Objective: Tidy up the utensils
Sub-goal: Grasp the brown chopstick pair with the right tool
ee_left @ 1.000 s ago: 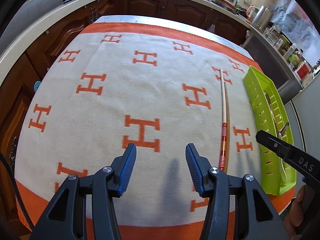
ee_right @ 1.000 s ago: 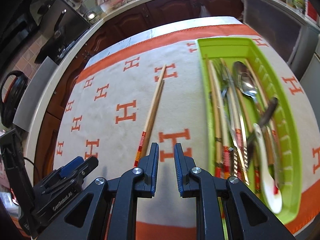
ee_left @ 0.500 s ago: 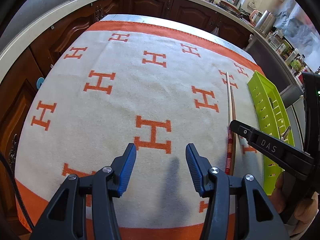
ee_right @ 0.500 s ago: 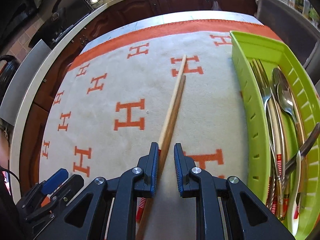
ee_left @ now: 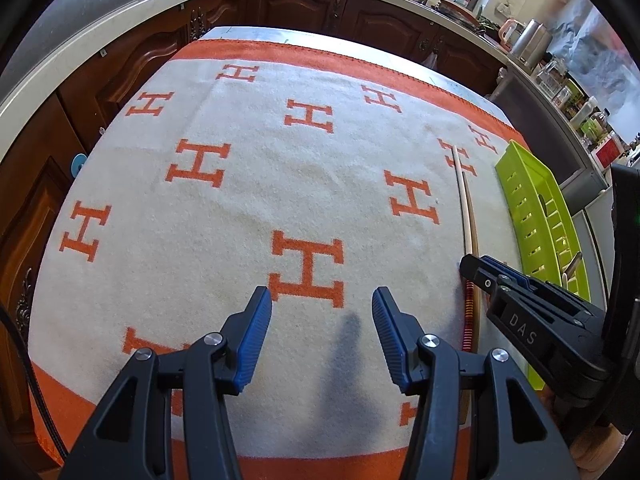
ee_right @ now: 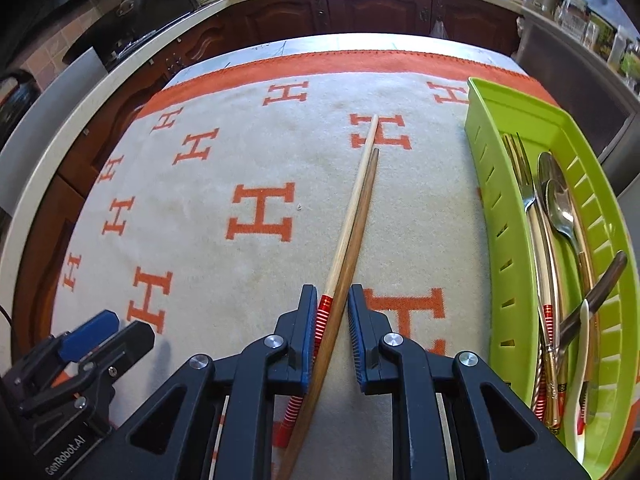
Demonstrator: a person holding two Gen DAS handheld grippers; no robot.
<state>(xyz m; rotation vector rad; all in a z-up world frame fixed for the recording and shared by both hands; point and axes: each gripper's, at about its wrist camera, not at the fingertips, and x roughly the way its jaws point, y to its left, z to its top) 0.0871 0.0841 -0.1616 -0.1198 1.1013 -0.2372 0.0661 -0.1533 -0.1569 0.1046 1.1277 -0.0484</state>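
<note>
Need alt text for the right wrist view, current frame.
The right hand-held gripper straddles a pair of chopsticks lying on an orange-and-white H-patterned cloth, pads not yet closed on them. A green tray at right holds forks, spoons and more chopsticks; the left hand-held gripper shows at lower left.

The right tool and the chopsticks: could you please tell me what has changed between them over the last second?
The right tool has moved left from beside the green tray and forward, so the chopsticks now lie between its open fingers; they are not gripped yet. The chopsticks, the cutlery in the tray and the open left tool have stayed as they were.
</note>
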